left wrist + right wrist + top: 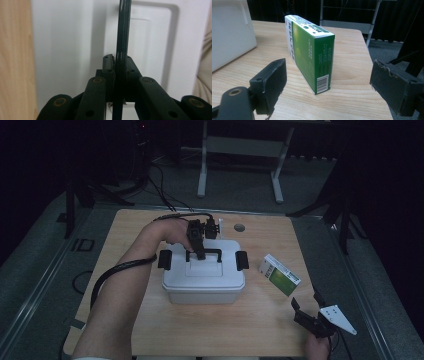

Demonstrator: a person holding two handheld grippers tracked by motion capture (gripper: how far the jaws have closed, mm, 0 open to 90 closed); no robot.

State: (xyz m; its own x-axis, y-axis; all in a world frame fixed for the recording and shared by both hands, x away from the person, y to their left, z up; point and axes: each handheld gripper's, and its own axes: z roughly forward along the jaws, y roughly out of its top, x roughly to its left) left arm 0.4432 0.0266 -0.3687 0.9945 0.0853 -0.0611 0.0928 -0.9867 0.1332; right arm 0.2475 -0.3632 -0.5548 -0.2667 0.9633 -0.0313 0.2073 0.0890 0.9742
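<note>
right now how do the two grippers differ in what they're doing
The left gripper is shut on the black carry handle of the white plastic storage box; the right gripper is open and holds nothing. The left sits over the box, the right low near the green and white carton. Both are black, two-jawed.

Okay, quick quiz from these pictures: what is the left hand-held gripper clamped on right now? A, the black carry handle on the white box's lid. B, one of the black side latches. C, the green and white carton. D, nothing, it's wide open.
A: the left hand-held gripper has its jaws shut on the thin black carry handle over the white box, while the green and white carton stands free on the table.
</note>
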